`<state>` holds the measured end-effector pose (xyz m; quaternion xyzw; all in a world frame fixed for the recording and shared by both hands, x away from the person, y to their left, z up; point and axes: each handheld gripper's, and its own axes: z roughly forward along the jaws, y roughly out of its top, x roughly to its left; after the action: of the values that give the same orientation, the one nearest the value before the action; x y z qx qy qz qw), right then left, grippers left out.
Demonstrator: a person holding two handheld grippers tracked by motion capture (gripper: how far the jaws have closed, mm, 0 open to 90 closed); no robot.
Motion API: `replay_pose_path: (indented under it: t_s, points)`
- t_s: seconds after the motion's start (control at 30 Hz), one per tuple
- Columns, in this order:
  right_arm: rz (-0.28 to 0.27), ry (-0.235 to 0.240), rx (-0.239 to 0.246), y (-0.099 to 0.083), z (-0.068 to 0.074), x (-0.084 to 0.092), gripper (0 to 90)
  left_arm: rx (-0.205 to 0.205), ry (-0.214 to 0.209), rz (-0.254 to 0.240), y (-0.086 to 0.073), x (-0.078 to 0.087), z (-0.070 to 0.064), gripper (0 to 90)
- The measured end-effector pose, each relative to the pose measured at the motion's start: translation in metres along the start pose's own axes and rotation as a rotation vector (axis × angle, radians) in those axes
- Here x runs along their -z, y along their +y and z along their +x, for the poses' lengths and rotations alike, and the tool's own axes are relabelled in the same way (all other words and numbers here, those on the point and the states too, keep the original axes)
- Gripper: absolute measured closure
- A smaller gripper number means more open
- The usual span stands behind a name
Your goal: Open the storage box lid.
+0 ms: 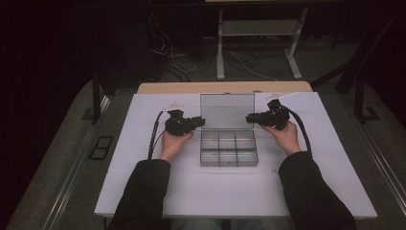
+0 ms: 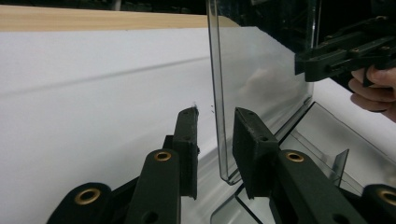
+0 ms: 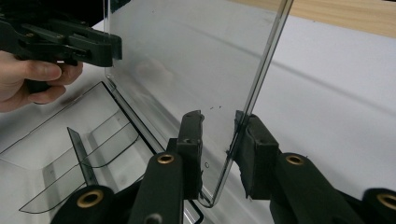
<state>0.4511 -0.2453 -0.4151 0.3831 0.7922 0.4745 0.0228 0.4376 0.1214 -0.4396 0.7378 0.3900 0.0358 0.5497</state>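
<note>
Two black hand-held grippers flank one clear plastic compartment box point(image 1: 228, 147) in the high view, the left gripper point(image 1: 197, 121) and the right gripper point(image 1: 253, 118) each at a side edge of its upright transparent lid point(image 1: 227, 110). Six compartments, in two rows of three, sit mid-way on the white surface point(image 1: 143, 187).

One lid edge stands between the fingers point(image 2: 187, 135) in the left gripper view; these are narrow around it, the right-hand pad touching, the other just apart. That gap is not visible from above.

One lid edge in the right gripper view sits against the right-hand finger point(image 3: 254, 144), the fingers narrow, with a gap to the other pad. Two curved dividers point(image 3: 100, 149) show in the tray below.
</note>
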Motion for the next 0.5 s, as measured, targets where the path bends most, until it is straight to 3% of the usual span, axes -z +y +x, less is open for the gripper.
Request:
replay_pose_path:
  t_s: [0.23,0.5]
  points:
    - [0.0,-0.008,-0.003,-0.0004,-0.0005,-0.001,70.5,0.002,-0.011,-0.003,-0.0012,-0.003,-0.0022,75.4]
    - [0.005,-0.023,-0.02,-0.0016,-0.0008,-0.0029,68.0,0.023,-0.004,-0.007,-0.0024,-0.004,-0.0015,75.2]
